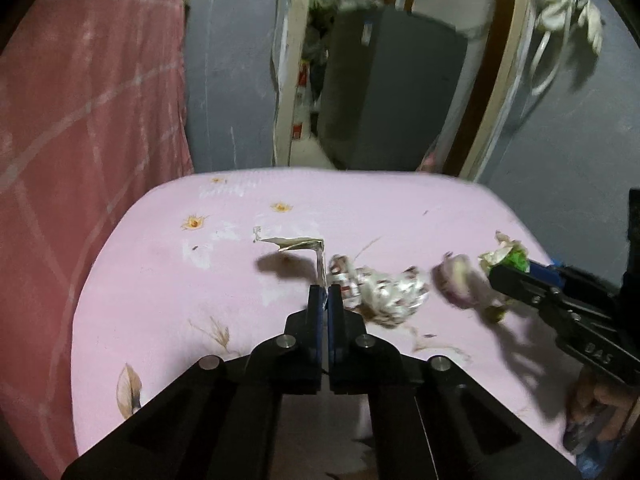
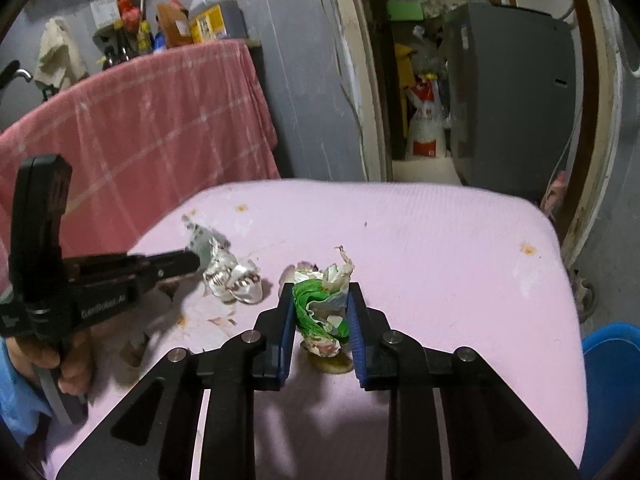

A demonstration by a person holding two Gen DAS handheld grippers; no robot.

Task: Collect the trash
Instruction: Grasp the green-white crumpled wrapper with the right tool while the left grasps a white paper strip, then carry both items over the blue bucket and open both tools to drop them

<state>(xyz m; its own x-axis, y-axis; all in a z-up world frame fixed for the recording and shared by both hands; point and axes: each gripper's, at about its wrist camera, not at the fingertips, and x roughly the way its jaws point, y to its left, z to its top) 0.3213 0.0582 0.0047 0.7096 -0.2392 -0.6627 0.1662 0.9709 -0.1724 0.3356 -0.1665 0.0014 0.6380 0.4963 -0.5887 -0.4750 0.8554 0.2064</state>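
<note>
1. The left tool [image 1: 325,292] is clenched on a thin folded paper scrap [image 1: 298,245]; only the scrap's lower edge is pinched between the pads, and the rest stands up and bends away to the tool's left, above the pink-covered worktop [image 1: 168,280].
2. The right tool [image 2: 320,304] is seen grasping a crumpled green-and-white wrapper [image 2: 320,308], which fills the gap between its two pads, with a torn tip sticking out above them.
3. Both pieces are judged to be very light, soft and easily crushed; a firm pinch is tolerated, but thin paper held only by an edge may tear or slip out if it is swung quickly.
4. A crumpled silvery printed wrapper [image 1: 384,292] lies on the worktop just to the right of the left tool's tips, seemingly touching them. It is judged springy and slippery, best taken across its bulky middle.
5. A pale purplish lump [image 1: 456,280], blurred, lies between the two tools, just beside the right tool's tip. What it is cannot be told.
</note>
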